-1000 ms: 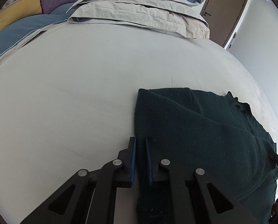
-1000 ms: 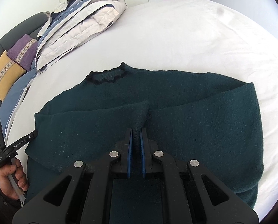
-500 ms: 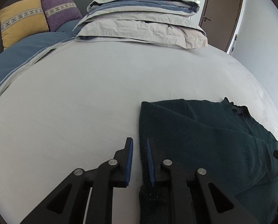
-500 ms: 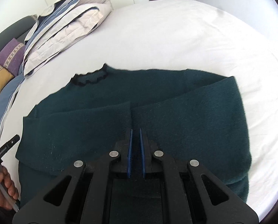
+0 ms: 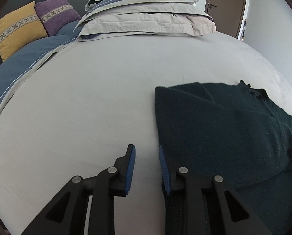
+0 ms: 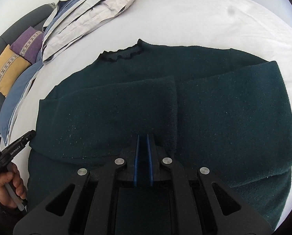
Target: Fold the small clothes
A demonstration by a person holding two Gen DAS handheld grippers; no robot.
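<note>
A: What is nearest in the left wrist view?

B: The left gripper (image 5: 146,152). Its blue-padded fingers stand apart with bare sheet showing between them, and they hold nothing. The right-hand pad sits right at the left edge of the sweater (image 5: 224,133); whether it touches the knit, I cannot tell.

A: And the right one?

B: The right gripper (image 6: 143,139) hovers over the middle of the sweater (image 6: 224,107). Its pads are drawn close, leaving only a narrow slit. Dark cloth shows through that slit, but I cannot tell if any fabric is pinched or merely lies beneath.

A: Where does the sweater lie?

B: Flat on the pale bed sheet (image 6: 204,15), a dark green knit with both sleeves folded inward across the chest. The two cuffs meet near the centre, just ahead of the right gripper's tips. The frilled collar (image 6: 124,52) points away from the camera.

A: Anything at the side?

B: In the right wrist view, a hand (image 6: 8,186) at the lower left grips the handle of the other tool, beside the sweater's left edge.

A: Farther back?

B: A stack of folded grey and blue bedding (image 5: 146,15) at the far end of the bed. Left of it a blue duvet (image 5: 24,58), then a yellow cushion (image 5: 16,31) and a purple cushion (image 5: 57,13) against a dark sofa back. A brown door (image 5: 226,4) stands at the far right.
</note>
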